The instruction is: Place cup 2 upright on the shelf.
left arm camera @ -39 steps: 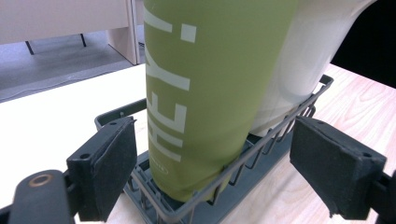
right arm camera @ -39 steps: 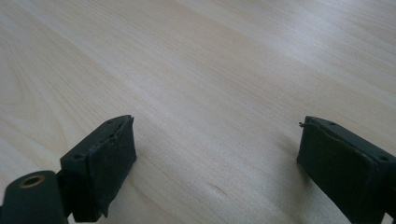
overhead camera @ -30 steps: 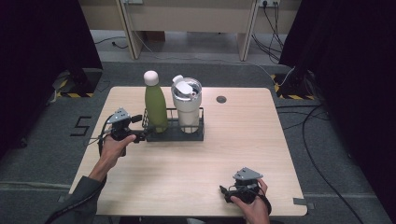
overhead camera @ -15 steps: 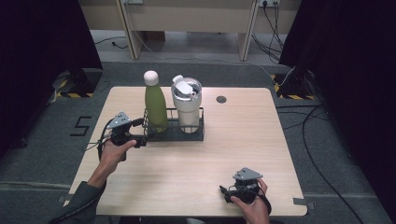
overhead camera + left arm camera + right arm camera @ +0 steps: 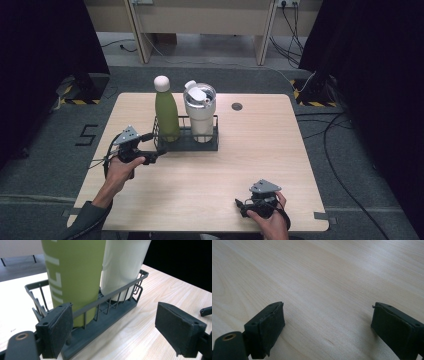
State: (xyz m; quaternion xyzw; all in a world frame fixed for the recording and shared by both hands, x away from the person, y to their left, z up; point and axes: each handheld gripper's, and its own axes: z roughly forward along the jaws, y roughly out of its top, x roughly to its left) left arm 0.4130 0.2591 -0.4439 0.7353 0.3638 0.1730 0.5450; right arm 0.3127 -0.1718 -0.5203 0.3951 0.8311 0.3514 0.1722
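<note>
A dark wire rack (image 5: 186, 143) stands on the wooden table (image 5: 260, 150), left of middle. In it a green bottle (image 5: 166, 114) with a white cap stands upright at the left, and a white lidded tumbler (image 5: 200, 114) stands at the right. My left gripper (image 5: 154, 146) is open at the rack's left end. In the left gripper view its pads (image 5: 58, 327) stand wide apart before the rack (image 5: 105, 315), the green bottle (image 5: 75, 272) and the tumbler (image 5: 122, 262). My right gripper (image 5: 242, 206) lies open near the front edge, over bare wood (image 5: 327, 290).
A small dark round insert (image 5: 237, 106) sits in the tabletop behind the tumbler. Cables (image 5: 345, 130) run over the floor to the right of the table. Dark curtains close both sides.
The left hand and its gripper have drifted a little toward the near edge, staying at the rack's left end. The right gripper has not moved.
</note>
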